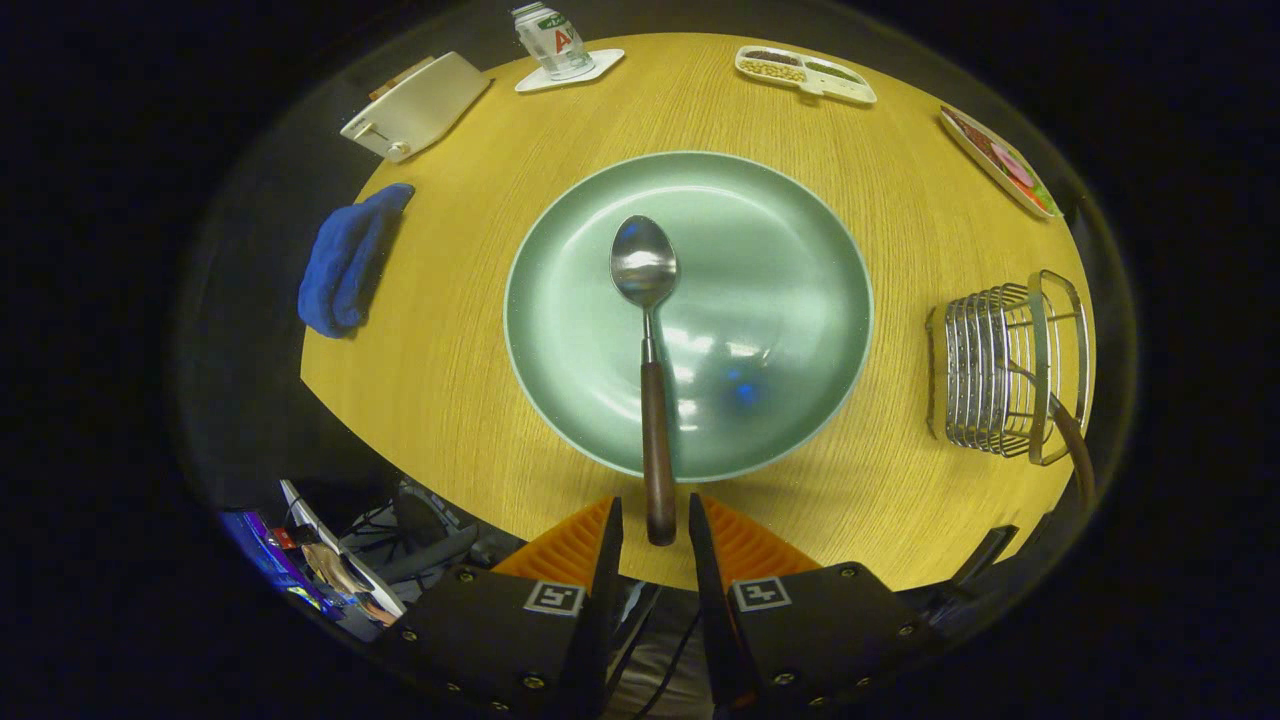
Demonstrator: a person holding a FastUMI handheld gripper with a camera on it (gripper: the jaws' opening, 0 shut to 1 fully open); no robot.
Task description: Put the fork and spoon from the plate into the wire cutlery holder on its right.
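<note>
One spoon (645,330) is lying on the single green plate (780,250), its bowl pointing away and its brown handle reaching back over the rim. The gripper (655,530) is hovering low over the near table (470,400) edge, fingers parted, with the handle's end sitting between the tips; whether they are touching it cannot be told. One wire cutlery holder (1005,365) is standing right of the plate, a brown handle leaning out of it.
</note>
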